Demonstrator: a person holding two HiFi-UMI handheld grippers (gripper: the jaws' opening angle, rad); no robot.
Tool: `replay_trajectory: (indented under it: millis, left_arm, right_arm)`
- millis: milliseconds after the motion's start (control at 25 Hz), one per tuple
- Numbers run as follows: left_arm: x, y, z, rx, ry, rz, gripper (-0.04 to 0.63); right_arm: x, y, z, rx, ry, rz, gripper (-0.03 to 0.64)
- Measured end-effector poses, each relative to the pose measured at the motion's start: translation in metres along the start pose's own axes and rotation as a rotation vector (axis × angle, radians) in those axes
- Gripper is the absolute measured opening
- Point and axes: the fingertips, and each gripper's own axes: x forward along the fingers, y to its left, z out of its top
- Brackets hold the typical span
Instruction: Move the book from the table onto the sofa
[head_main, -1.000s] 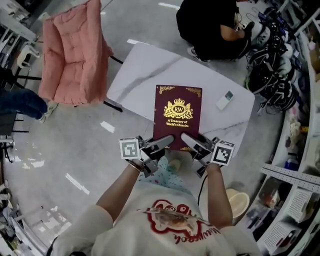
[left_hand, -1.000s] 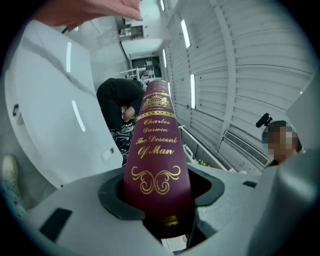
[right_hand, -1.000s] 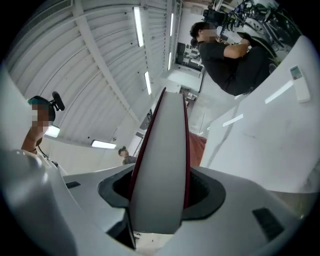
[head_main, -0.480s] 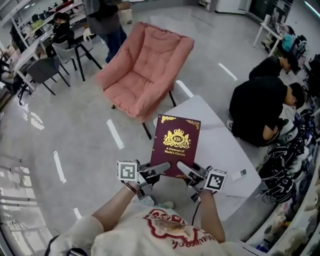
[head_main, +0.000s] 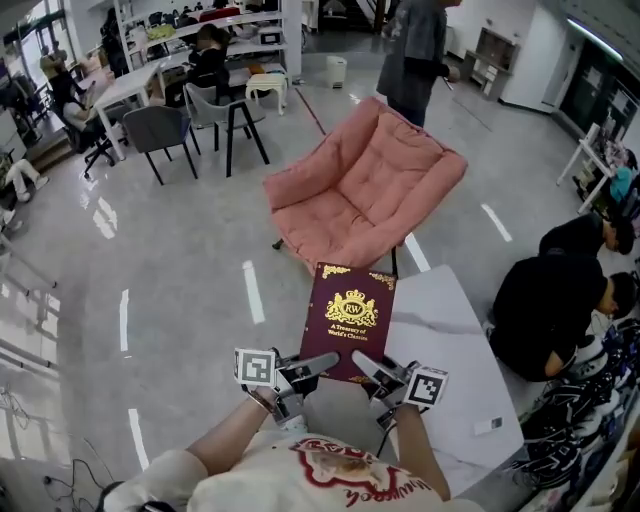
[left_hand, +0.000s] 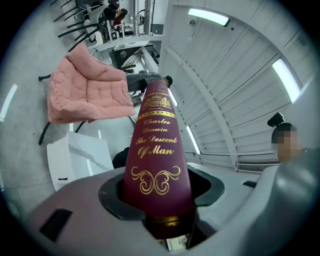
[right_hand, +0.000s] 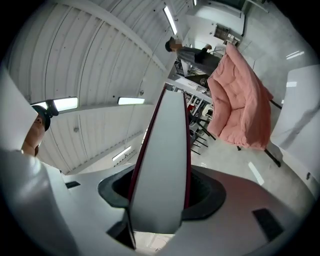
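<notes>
Small white device (head_main: 489, 425) on marble table (head_main: 445, 330)

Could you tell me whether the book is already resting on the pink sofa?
No, the left gripper and right gripper hold the book in the air, short of the sofa.

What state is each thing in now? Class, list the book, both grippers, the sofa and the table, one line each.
book: closed, held in the air by both grippers.
left gripper: shut on the book's spine side.
right gripper: shut on the book's page-edge side.
sofa: nothing on its seat.
table: no book on it; a small device lies on it.
</notes>
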Motion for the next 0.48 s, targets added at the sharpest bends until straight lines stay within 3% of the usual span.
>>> replay_trajectory:
  millis: [200, 480]
  left_arm:
    - [-0.025, 0.004, 0.029, 0.031, -0.031, -0.004, 0.242]
    - [-0.029, 0.008, 0.033, 0.034, -0.04, 0.011, 0.242]
  right_arm:
    - [0.037, 0.002, -0.001, -0.026, 0.011, 0.025, 0.244]
    - [0.044, 0.001, 0.0, -0.013, -0.004, 0.05, 0.244]
